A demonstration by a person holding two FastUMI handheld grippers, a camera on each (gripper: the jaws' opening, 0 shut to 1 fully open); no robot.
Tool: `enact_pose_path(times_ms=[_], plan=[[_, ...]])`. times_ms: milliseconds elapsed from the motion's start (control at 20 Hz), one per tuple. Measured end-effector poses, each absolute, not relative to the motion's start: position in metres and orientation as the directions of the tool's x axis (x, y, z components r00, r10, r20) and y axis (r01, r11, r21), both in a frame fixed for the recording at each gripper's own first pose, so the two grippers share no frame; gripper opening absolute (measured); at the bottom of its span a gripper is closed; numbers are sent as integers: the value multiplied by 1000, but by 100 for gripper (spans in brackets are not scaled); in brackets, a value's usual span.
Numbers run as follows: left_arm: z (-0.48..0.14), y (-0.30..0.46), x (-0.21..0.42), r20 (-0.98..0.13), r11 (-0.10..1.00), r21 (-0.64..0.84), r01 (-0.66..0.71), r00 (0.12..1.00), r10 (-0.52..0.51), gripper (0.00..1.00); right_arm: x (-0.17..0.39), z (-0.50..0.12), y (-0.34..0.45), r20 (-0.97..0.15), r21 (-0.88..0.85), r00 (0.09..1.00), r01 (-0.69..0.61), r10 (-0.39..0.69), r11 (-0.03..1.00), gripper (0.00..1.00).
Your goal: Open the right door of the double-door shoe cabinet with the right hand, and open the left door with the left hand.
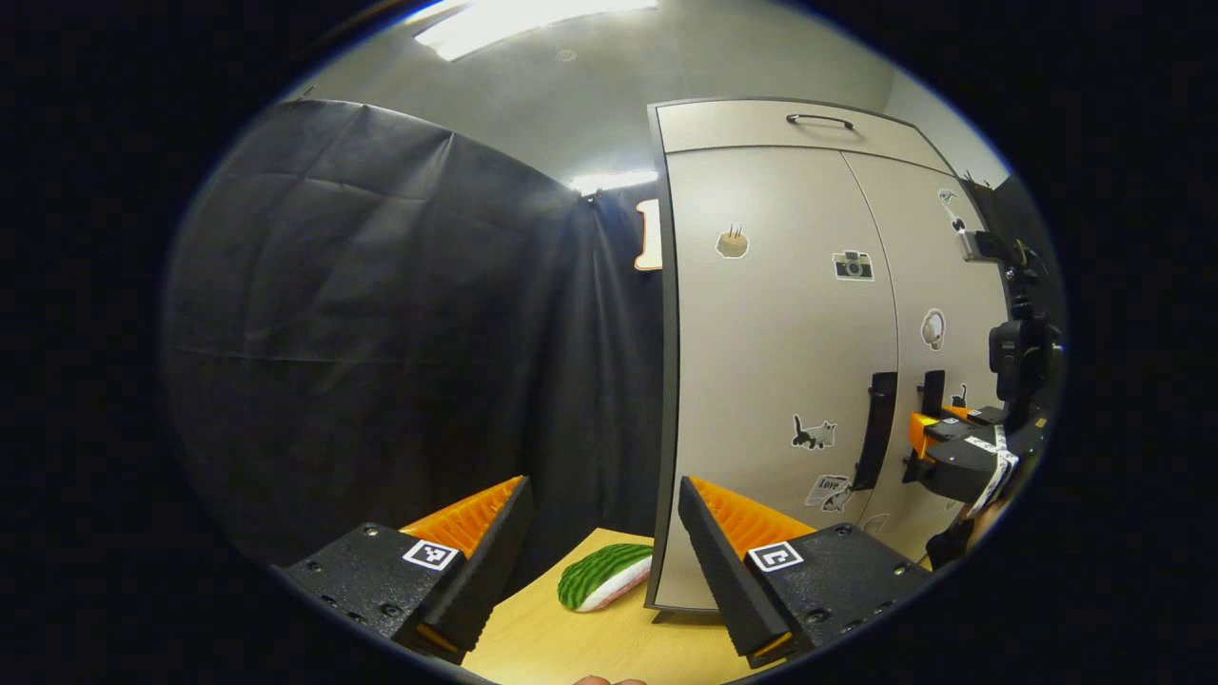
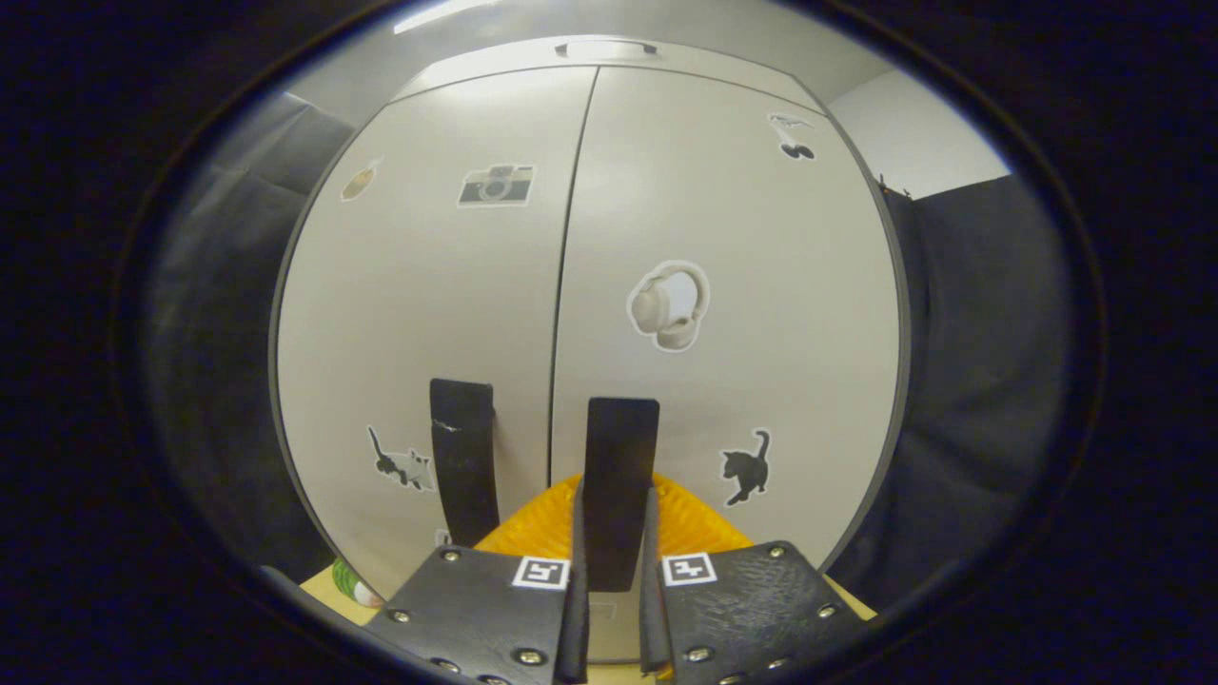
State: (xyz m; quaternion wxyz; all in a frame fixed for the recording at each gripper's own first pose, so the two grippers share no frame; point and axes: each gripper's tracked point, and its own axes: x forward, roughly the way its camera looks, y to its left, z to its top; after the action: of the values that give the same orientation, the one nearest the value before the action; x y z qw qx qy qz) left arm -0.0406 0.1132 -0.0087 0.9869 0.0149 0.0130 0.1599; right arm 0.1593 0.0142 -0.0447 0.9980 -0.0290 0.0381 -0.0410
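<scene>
Your right gripper (image 2: 609, 571) has both fingers pinched on the right door handle (image 2: 620, 476) at 6 o'clock in the right gripper view, both cabinet doors shut. Your left gripper (image 1: 601, 561) hangs wide open over the yellow tabletop (image 1: 561, 637), with the shoe cabinet (image 1: 780, 314) at 3 o'clock, black cloth wall (image 1: 381, 314) at 9, and a green striped cushion (image 1: 605, 575) between the fingers.

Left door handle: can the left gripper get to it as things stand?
Probably yes. The left gripper is open and off to the cabinet's left side, and the left door handle stands bare. The right gripper, shut on the right door handle, sits beside it, so space is tight.
</scene>
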Motion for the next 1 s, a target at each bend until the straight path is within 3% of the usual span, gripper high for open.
enact_pose_path(times_ms=[400, 450, 500, 650, 700, 1000], plan=[[-17, 103, -52, -36, 957, 18, -290, 956, 291, 95, 151, -44, 13, -85, -40, 996, 18, -21, 999, 21], [-18, 103, -54, -40, 957, 14, -288, 957, 289, 95, 149, -44, 13, -84, -34, 996, 5, -8, 999, 26], [-19, 101, -57, -44, 958, 8, -285, 957, 285, 95, 146, -43, 12, -87, -25, 996, -5, 3, 1000, 21], [-20, 96, -61, -51, 963, -1, -269, 962, 269, 95, 134, -43, 10, -87, 11, 996, -37, 37, 999, 21], [-22, 93, -63, -53, 965, -2, -263, 964, 262, 95, 133, -39, 9, -65, 36, 997, -49, 52, 998, 9], [-30, 69, -69, -84, 982, -1, -189, 979, 188, 95, 115, -41, 6, -96, 64, 989, -103, 109, 993, 9]])
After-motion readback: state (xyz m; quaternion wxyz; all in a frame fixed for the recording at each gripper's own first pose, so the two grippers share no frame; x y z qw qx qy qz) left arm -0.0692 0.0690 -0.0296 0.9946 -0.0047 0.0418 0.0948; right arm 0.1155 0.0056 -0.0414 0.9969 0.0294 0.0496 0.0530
